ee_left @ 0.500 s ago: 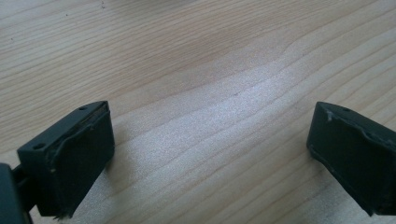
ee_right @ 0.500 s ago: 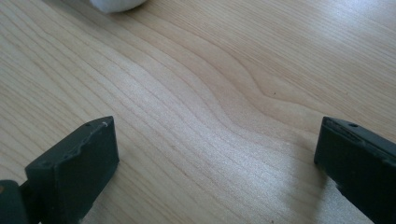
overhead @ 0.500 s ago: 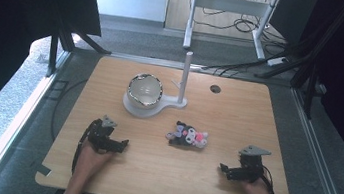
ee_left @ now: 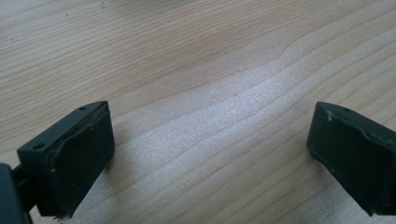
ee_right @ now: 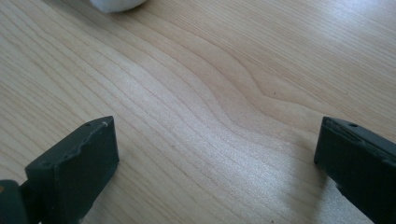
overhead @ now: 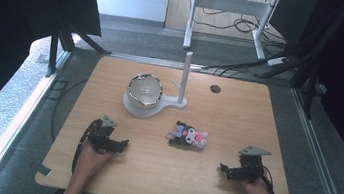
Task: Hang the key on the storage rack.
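Pale wood-grain worktop (overhead: 237, 121), black, white and pink plush toy (overhead: 187, 135), shiny silver bowl (overhead: 144, 90) on white stand (overhead: 183, 81), black left gripper (overhead: 122, 144), black right gripper (overhead: 223, 168).

On the table (overhead: 238, 111): bowl (overhead: 144, 90) on a stand base (overhead: 134, 108) at centre-left rear, post (overhead: 185, 77) just right of it; small toy (overhead: 188, 135) in front, near centre. Left gripper (overhead: 121, 144) at front left, right gripper (overhead: 223, 168) at front right, toy between them, well apart from both.
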The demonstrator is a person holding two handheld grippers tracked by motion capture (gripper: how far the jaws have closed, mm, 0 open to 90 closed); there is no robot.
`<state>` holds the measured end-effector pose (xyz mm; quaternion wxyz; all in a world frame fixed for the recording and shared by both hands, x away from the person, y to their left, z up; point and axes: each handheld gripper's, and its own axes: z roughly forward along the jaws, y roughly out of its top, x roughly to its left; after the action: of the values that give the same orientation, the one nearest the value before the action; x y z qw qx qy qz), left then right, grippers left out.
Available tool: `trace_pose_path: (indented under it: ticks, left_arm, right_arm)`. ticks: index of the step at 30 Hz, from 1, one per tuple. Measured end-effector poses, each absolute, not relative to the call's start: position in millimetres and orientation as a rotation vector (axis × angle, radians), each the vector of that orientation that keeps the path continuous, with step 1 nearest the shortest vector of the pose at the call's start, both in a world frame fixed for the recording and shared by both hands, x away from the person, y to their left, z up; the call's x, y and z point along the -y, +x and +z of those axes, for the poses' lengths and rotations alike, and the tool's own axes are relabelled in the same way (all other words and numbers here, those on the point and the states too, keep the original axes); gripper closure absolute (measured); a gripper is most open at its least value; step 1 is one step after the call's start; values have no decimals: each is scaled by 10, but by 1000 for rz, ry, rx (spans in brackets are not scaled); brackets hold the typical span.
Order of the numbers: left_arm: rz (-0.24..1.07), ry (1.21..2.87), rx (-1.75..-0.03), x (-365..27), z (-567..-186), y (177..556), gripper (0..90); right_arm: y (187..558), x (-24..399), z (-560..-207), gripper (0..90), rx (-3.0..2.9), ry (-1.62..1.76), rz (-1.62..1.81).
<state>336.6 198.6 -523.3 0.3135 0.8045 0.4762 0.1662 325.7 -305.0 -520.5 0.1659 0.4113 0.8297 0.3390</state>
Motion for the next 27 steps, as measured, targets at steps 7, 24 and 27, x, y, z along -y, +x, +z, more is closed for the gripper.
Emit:
trace_pose_path:
  ticks: [7,24,27]
  left_arm:
    - [439,2121,-1256,-1985,-5233,3366,7]
    - [439,2122,-1256,-1985,-5233,3366,7]
    - [439,2121,-1256,-1985,-5233,3366,8]
  right_arm:
    - [3257,3050,-5204,0,-2363,1172,965]
    - [3271,3062,-5164,4,-2365,1187,934]
    - [3264,3073,-5133,4,-2371,1180,936]
